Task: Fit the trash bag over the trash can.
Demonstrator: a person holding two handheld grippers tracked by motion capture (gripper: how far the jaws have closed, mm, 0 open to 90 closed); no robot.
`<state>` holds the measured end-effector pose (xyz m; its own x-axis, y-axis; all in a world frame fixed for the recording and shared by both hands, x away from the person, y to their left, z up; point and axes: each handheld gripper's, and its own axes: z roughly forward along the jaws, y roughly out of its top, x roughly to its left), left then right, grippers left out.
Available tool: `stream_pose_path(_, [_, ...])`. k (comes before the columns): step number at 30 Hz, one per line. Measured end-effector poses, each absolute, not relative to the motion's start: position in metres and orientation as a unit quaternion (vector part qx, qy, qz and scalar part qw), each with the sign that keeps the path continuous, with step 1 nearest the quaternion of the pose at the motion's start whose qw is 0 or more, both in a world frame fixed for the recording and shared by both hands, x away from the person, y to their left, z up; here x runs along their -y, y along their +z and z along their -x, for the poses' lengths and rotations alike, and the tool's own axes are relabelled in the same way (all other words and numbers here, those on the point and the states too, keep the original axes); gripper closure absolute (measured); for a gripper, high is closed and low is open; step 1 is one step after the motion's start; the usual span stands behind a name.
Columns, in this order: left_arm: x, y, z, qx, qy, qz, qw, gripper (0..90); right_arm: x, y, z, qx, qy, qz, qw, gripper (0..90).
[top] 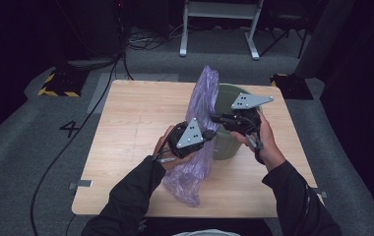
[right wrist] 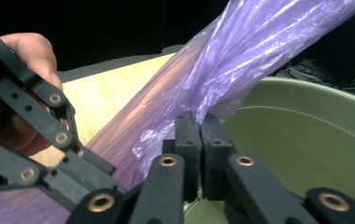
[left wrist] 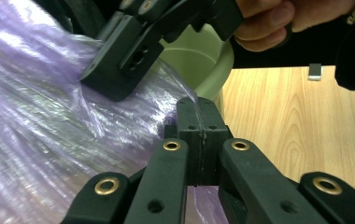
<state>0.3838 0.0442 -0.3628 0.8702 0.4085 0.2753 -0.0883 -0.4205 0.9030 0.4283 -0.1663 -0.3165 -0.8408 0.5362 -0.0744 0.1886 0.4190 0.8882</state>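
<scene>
The purple plastic bag (top: 198, 142) stretches long and narrow, its top pointing up and toward the table's (top: 126, 128) far edge, its bottom trailing to the near edge, beside the green bin (top: 227, 142). The left gripper (top: 208, 133) and right gripper (top: 214, 118) are each clamped on its film.

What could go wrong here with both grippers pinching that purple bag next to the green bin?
1. Both grippers, left and right, pinch the thin purple bag close together; pulling apart might tear it.
2. The green bin stands free on the table; a sideways tug could tip it.
</scene>
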Motion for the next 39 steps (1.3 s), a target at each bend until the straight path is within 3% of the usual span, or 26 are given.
stream_pose_path(3, [-0.048,-0.363,-0.383,-0.106,0.236,-0.808,0.53,86.1,0.171,-0.318,-0.425,-0.816,0.501,-0.226,0.181,89.8])
stream_pose_path(7, [-0.052,-0.364,-0.38,-0.13,0.233,-0.807,0.527,69.6,0.18,-0.318,-0.421,-0.799,0.519,-0.238,0.187,90.0])
stream_pose_path(11, [-0.06,-0.367,-0.378,-0.173,0.224,-0.806,0.52,37.1,0.194,-0.321,-0.416,-0.781,0.539,-0.253,0.19,90.0])
stream_pose_path(13, [-0.066,-0.369,-0.377,-0.2,0.226,-0.804,0.513,26.0,0.2,-0.322,-0.415,-0.773,0.546,-0.26,0.192,90.0])
stream_pose_path(18, [-0.078,-0.376,-0.378,-0.239,0.212,-0.814,0.486,15.6,0.21,-0.326,-0.415,-0.761,0.553,-0.279,0.191,90.0])
stream_pose_path(21, [-0.083,-0.385,-0.382,-0.25,0.188,-0.822,0.477,17.0,0.216,-0.33,-0.414,-0.759,0.551,-0.291,0.188,90.0])
stream_pose_path(23, [-0.082,-0.391,-0.383,-0.247,0.185,-0.83,0.465,22.6,0.218,-0.331,-0.415,-0.761,0.55,-0.294,0.18,90.0])
stream_pose_path(30, [-0.078,-0.401,-0.388,-0.229,0.206,-0.846,0.436,65.9,0.221,-0.333,-0.412,-0.777,0.53,-0.294,0.168,89.1])
stream_pose_path(33, [-0.078,-0.401,-0.391,-0.231,0.219,-0.837,0.444,79.7,0.221,-0.333,-0.413,-0.784,0.522,-0.297,0.16,88.2])
stream_pose_path(37, [-0.082,-0.397,-0.39,-0.231,0.242,-0.822,0.461,86.9,0.222,-0.333,-0.415,-0.789,0.516,-0.296,0.157,81.6])
stream_pose_path(39, [-0.085,-0.395,-0.389,-0.233,0.249,-0.816,0.466,87.7,0.223,-0.333,-0.415,-0.789,0.511,-0.295,0.168,67.8])
